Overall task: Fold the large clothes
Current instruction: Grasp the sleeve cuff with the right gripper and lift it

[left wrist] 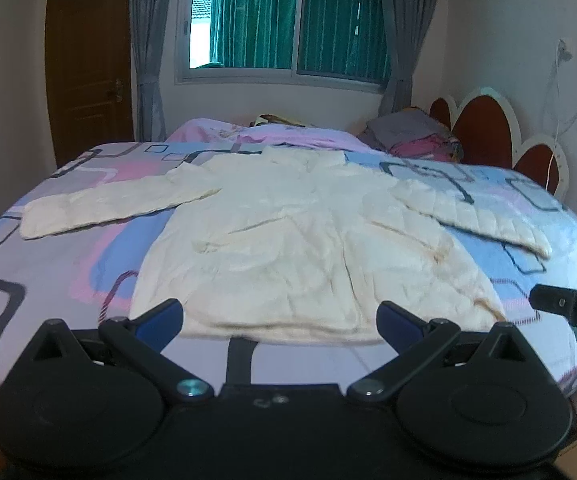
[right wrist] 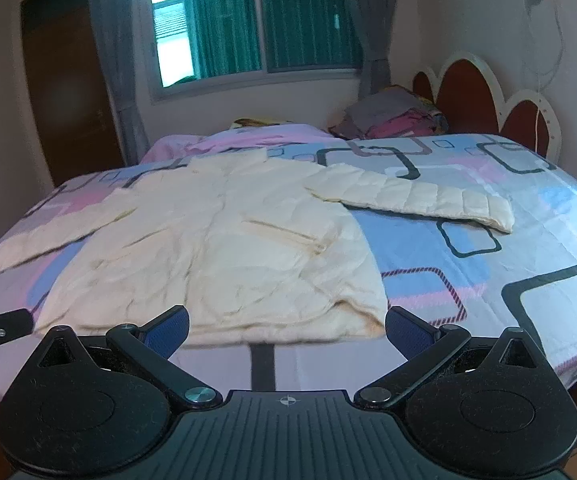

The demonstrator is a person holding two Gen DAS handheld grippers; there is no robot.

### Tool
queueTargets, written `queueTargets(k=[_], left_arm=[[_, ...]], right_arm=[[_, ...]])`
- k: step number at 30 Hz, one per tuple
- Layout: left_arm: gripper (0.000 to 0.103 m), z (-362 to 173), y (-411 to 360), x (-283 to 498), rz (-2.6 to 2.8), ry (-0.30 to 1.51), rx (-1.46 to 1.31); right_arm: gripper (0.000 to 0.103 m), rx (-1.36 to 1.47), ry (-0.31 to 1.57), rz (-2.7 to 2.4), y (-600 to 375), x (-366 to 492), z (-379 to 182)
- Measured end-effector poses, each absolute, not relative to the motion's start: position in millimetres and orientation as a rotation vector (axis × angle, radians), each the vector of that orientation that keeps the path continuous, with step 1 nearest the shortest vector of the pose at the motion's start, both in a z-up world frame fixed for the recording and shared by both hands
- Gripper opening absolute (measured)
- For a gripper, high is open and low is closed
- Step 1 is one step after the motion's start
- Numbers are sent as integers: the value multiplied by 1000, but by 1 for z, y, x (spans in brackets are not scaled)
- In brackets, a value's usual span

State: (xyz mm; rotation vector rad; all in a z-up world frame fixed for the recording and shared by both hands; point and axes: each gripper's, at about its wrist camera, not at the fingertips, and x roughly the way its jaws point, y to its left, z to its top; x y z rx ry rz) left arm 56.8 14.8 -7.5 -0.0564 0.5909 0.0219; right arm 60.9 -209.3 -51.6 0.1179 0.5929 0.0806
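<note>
While both my left gripper [left wrist: 279, 318] and right gripper [right wrist: 287, 322] gape empty, the jacket [left wrist: 288, 240] lies at twelve o'clock, hem nearest, collar farthest.

I've got a cream puffer jacket [left wrist: 296, 240] lying flat, unfolded on the bed [left wrist: 68, 264], both sleeves spread out sideways.

Left hand-held gripper [left wrist: 279, 320] fingers spread wide; right hand-held gripper [right wrist: 287, 326] likewise, both level, side by side

jacket [left wrist: 288, 240] flat on bed [left wrist: 68, 264], sleeves out L/R | pillows [left wrist: 412, 136] behind | headboard [left wrist: 484, 128] far R
</note>
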Motion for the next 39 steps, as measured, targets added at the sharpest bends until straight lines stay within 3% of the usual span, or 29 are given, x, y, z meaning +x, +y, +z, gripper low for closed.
queueTargets(k=[16,20,21,22,29,31,33,39], left_arm=[[103,-5,37,205,-98,552,-65],[96,-15,44,228,-153,587,-125],[96,-18,45,233,-144,592,-133],[96,-21,45,237,-139,594,-135],[98,-27,41,276,-107,604,-137],[98,-28,38,288,-100,605,-131],[98,-31,31,301,-92,609,-123],[98,-41,-4,345,-70,651,-75]], right_arm=[[103,332,466,-154,-266,182,-33],[102,329,441,-237,-285,198,-33],[89,326,444,-250,-288,202,-34],[66,330,461,-266,-295,207,-34],[63,441,476,-375,-355,231,-45],[41,485,482,-385,-375,243,-53],[34,542,499,-406,-396,259,-64],[37,721,527,-418,-454,307,-109]])
